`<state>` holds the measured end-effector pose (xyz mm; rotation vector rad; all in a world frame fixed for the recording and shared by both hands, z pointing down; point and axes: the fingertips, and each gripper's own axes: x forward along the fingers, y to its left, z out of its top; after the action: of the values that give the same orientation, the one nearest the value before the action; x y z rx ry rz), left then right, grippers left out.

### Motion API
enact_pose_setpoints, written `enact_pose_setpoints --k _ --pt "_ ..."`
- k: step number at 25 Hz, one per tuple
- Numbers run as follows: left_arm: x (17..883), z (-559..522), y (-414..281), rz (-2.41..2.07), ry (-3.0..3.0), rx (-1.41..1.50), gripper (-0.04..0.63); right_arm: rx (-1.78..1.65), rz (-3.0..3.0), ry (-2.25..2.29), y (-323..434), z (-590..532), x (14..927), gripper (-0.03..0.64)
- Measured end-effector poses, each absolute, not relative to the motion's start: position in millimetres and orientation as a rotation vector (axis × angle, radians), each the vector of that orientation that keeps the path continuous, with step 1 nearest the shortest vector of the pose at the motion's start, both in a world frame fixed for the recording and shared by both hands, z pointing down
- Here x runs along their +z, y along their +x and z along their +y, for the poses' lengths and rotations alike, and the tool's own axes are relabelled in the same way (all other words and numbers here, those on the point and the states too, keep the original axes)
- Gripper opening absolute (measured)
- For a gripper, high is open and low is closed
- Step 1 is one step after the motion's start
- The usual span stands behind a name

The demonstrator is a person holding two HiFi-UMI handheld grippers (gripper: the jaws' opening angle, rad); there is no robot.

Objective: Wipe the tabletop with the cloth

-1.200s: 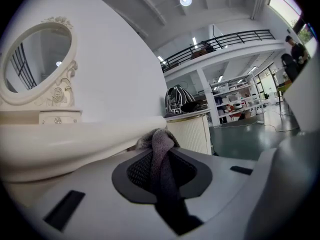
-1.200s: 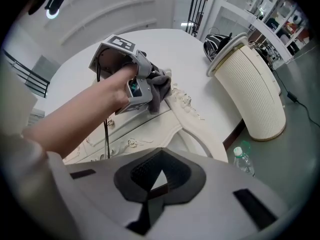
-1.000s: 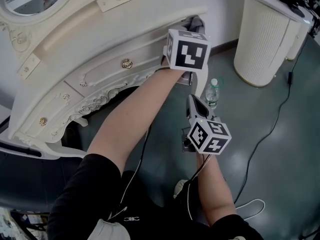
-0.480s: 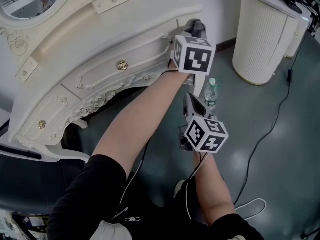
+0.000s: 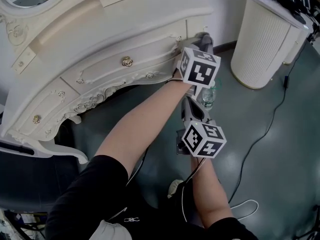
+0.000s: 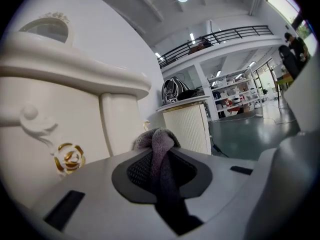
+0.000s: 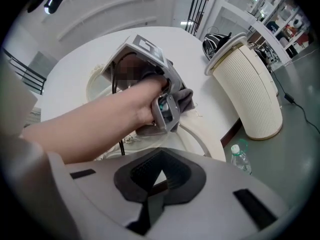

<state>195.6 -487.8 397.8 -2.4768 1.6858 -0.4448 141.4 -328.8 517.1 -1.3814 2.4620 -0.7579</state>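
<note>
we're pinching the grey terry cloth (image 6: 156, 140) in our left tongs (image 6: 161, 156), right at the cream dressing tabletop (image 5: 150, 11) end, and the long top is running off leftward from them. our right tongs (image 7: 159, 176) are hanging lower, pressed together, empty.

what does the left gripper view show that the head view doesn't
Only the left gripper view: the left gripper seen from right behind its jaws, which are shut on the grey cloth, plus a railed balcony and shelving far behind.
Only the head view: the right gripper, a water bottle standing on the floor, a black cable and the person's arms.
Both: the cloth at the cream dressing table's right end, and the ribbed white cabinet.
</note>
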Motion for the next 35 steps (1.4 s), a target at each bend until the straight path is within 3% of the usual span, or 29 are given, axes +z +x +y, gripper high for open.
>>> enact_pose_setpoints --k 15,35 --pt "367 -443 140 1.853 -2.36 -0.349 0.063 -0.728 2.443 -1.465 149 -303 499 0.003" --pt "359 -375 41 2.027 -2.232 -0.402 0.063 -0.631 2.477 -1.484 101 -225 449 0.003"
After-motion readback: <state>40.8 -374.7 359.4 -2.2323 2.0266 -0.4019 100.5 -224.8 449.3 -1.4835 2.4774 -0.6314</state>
